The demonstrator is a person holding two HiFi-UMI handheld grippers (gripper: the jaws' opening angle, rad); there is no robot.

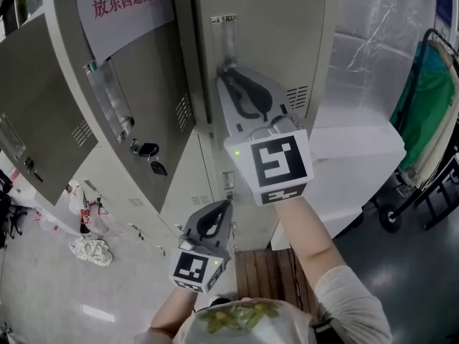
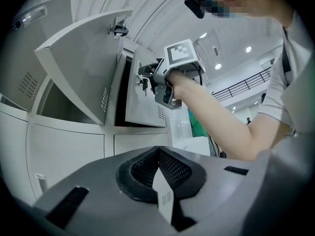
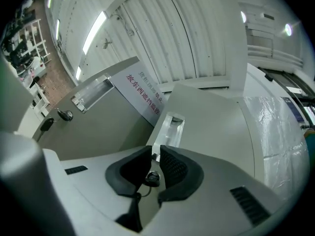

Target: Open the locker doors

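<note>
Grey lockers fill the head view. My right gripper [image 1: 231, 74] [image 3: 152, 149] reaches up to the upper right door [image 1: 287, 41] and is shut on the dark key [image 3: 151, 178] in its lock. In the left gripper view that door [image 2: 145, 107] stands ajar. Lower down, my left gripper [image 1: 226, 206] [image 2: 157, 152] is shut on the thin pale edge of a lower locker door [image 2: 165, 198] with vent slits. The neighbouring upper door [image 1: 136, 99] [image 2: 81, 68] hangs wide open, with keys [image 1: 147, 149] in its lock.
A paper with red print [image 1: 125, 9] is stuck on the open door. Another open door [image 1: 36, 113] is at far left. A white plastic-wrapped unit [image 1: 358, 142] and a green cart [image 1: 430, 99] stand to the right. Wooden slats [image 1: 265, 271] and a cloth [image 1: 92, 251] lie below.
</note>
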